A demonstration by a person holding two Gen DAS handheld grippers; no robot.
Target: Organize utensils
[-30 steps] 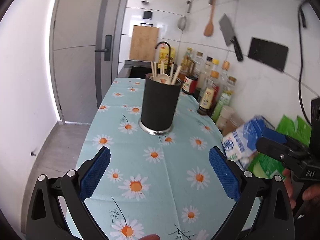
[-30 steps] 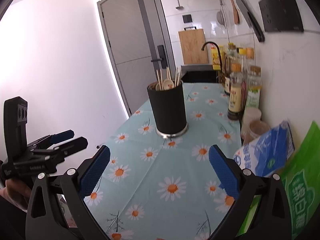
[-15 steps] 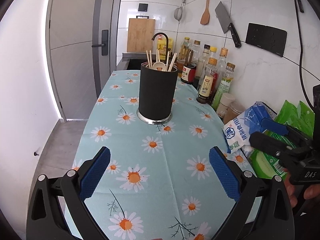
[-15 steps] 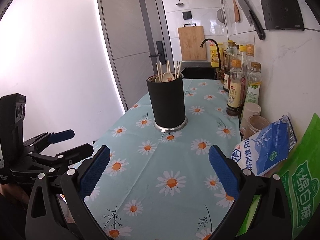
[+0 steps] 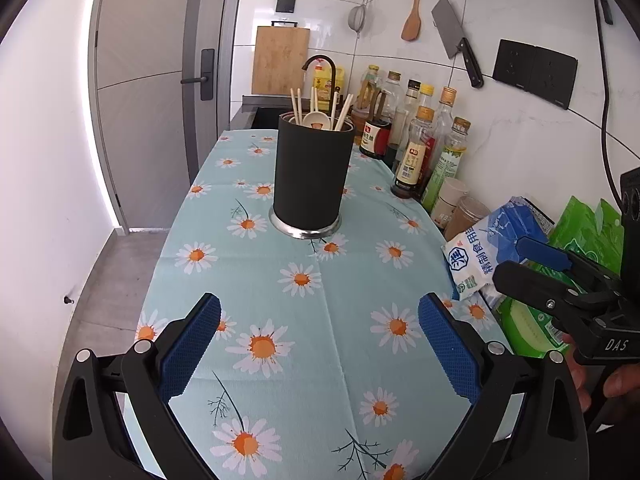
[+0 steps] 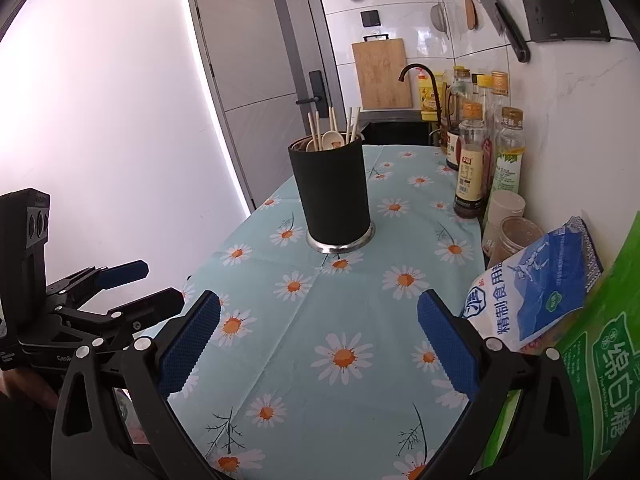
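Grippers both spread wide and holding nothing, above the near end of the daisy-print light blue tablecloth (image 5: 320,288).
Left gripper (image 5: 319,344) and right gripper (image 6: 318,342) hang side by side, jaws apart, blue pads bare; tall black cylindrical utensil holder (image 5: 313,176) with a steel base ring stands upright mid-cloth, well ahead of both, with pale wooden chopsticks (image 5: 297,105) and a cream spoon (image 5: 316,120) inside. Open cloth lies between grippers and holder. Left cloth edge drops to grey floor; right side is crowded by a row of sauce bottles (image 5: 416,152), a blue-white salt bag (image 5: 486,250) and a green sugar bag (image 6: 608,344) along the wall.
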